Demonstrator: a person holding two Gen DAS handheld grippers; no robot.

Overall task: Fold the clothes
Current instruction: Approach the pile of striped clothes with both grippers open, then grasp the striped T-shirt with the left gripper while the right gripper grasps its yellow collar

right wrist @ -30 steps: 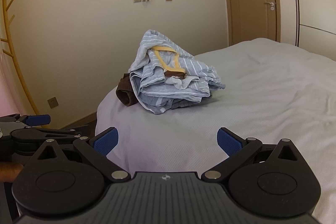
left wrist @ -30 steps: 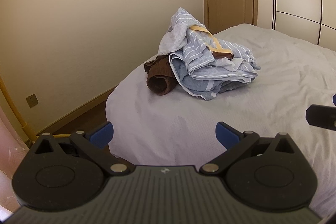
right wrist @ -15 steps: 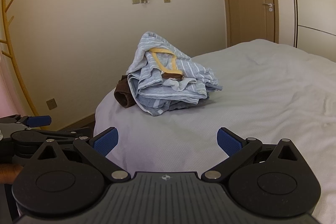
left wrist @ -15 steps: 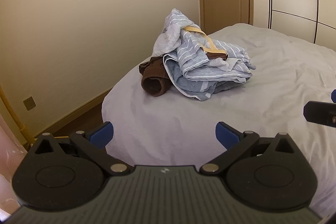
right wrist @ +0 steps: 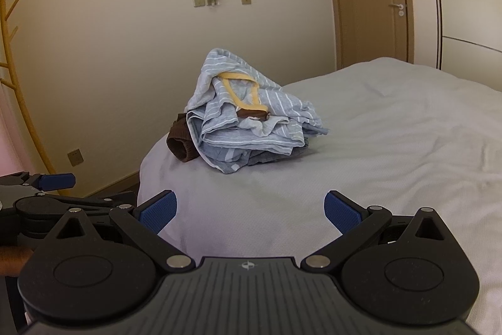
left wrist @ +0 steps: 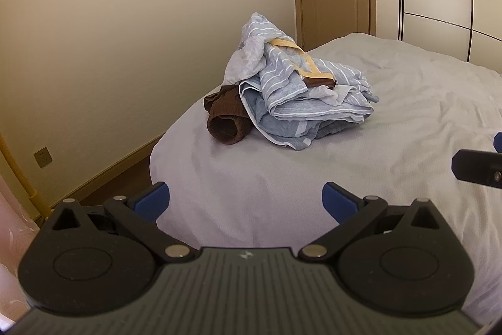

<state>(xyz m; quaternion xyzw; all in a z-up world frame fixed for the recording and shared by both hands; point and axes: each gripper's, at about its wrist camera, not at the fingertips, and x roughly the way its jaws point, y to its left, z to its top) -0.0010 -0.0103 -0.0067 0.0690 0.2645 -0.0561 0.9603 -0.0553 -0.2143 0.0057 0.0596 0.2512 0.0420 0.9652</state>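
Clothes (left wrist: 298,96) on the bed (right wrist: 392,146) are being closed in on, both grippers (left wrist: 245,198) (right wrist: 250,208) held jaws apart, nothing grabbed yet.

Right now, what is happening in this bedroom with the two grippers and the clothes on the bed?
A person holds a gripper in each hand, facing a bed with a white cover. The left gripper and the right gripper are both open and hold nothing. A crumpled pile of light blue striped clothes lies near the bed's corner, with a brown knitted garment tucked at its side. Neither gripper touches the pile, so folding has not started.
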